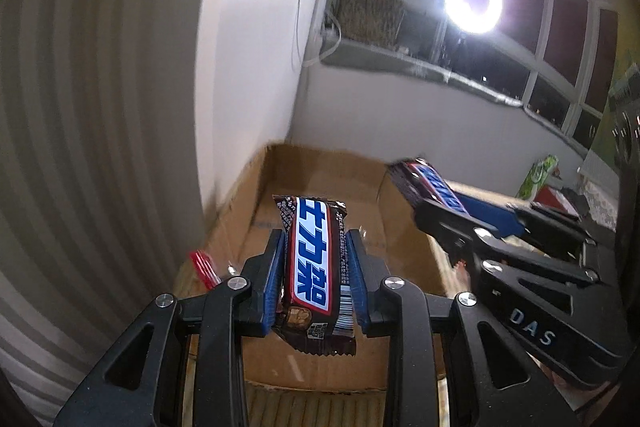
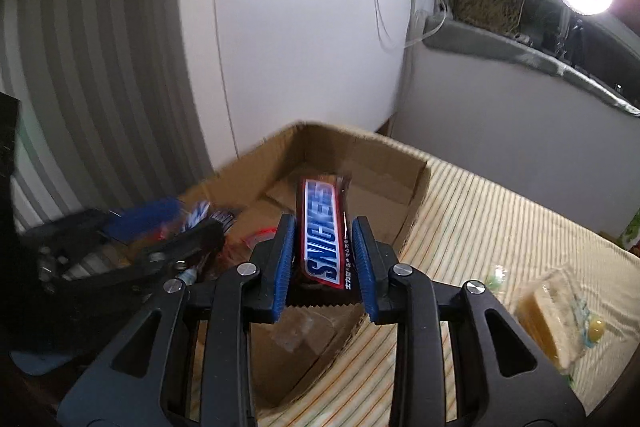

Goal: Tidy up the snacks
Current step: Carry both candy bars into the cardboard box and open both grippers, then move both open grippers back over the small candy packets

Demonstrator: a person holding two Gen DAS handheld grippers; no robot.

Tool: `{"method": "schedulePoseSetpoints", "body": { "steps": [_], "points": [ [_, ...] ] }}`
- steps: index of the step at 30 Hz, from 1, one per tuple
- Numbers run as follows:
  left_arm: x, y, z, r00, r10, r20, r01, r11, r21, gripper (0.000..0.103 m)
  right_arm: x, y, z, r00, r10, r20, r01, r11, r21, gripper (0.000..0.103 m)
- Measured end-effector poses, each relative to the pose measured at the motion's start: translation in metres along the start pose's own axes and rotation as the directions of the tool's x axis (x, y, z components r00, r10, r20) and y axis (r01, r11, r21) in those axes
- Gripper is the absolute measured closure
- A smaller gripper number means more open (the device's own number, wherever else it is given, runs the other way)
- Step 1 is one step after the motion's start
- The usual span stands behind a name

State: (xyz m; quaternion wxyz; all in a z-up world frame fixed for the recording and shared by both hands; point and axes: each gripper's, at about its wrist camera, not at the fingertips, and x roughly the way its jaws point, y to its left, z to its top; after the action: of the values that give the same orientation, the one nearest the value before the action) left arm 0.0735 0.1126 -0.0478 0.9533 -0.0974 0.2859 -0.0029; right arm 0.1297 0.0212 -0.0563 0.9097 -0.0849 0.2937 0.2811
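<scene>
Left gripper [image 1: 316, 283] pinches a bar [image 1: 310, 267]; right gripper [image 2: 325, 263] pinches another bar [image 2: 323, 231]. Both bars point lengthwise along the fingers, over the open box [image 2: 414, 187], the left one nearer the box's left wall.

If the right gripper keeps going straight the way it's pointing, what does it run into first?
Most likely the inside of the open cardboard box. The right gripper, clamped on a Snickers bar, points down into the box, so the bar's far end would probably reach its floor or far wall first. Depth is hard to judge.
</scene>
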Motion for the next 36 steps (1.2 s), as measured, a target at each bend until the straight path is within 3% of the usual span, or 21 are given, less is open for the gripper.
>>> {"method": "schedulePoseSetpoints", "body": {
  "steps": [3, 4, 10, 15, 22, 30, 36],
  "points": [
    [0.001, 0.010, -0.005, 0.998, 0.063, 0.001, -0.062, 0.998, -0.028, 0.032, 0.003, -0.008, -0.005, 1.000, 0.008, 0.009, -0.008, 1.000, 0.021, 0.056],
    [-0.003, 0.016, -0.005, 0.998, 0.057, 0.014, -0.056, 0.997, -0.050, 0.029, 0.002, -0.010, -0.006, 1.000, 0.002, 0.015, -0.002, 1.000, 0.022, 0.055],
    [-0.027, 0.034, 0.005, 0.993, 0.092, 0.067, -0.085, 0.991, -0.104, 0.029, -0.012, -0.016, -0.011, 0.999, -0.017, 0.032, 0.016, 0.999, 0.049, 0.054],
    [-0.042, 0.035, 0.007, 0.990, 0.109, 0.085, -0.100, 0.990, -0.103, 0.028, -0.026, -0.007, -0.011, 0.999, -0.017, 0.048, 0.015, 0.999, 0.038, 0.048],
    [-0.065, 0.045, 0.004, 0.987, 0.124, 0.106, -0.111, 0.987, -0.119, 0.027, -0.039, 0.007, -0.010, 0.998, -0.006, 0.067, 0.005, 1.000, 0.018, 0.048],
    [-0.059, 0.037, 0.004, 0.986, 0.128, 0.111, -0.116, 0.987, -0.107, 0.027, -0.048, 0.003, -0.015, 0.997, -0.003, 0.080, 0.001, 0.999, 0.033, 0.047],
    [-0.051, 0.011, 0.003, 0.989, 0.110, 0.102, -0.105, 0.993, -0.057, 0.027, -0.068, -0.029, -0.035, 0.995, -0.031, 0.092, 0.021, 0.995, 0.100, 0.047]
  ]
}}
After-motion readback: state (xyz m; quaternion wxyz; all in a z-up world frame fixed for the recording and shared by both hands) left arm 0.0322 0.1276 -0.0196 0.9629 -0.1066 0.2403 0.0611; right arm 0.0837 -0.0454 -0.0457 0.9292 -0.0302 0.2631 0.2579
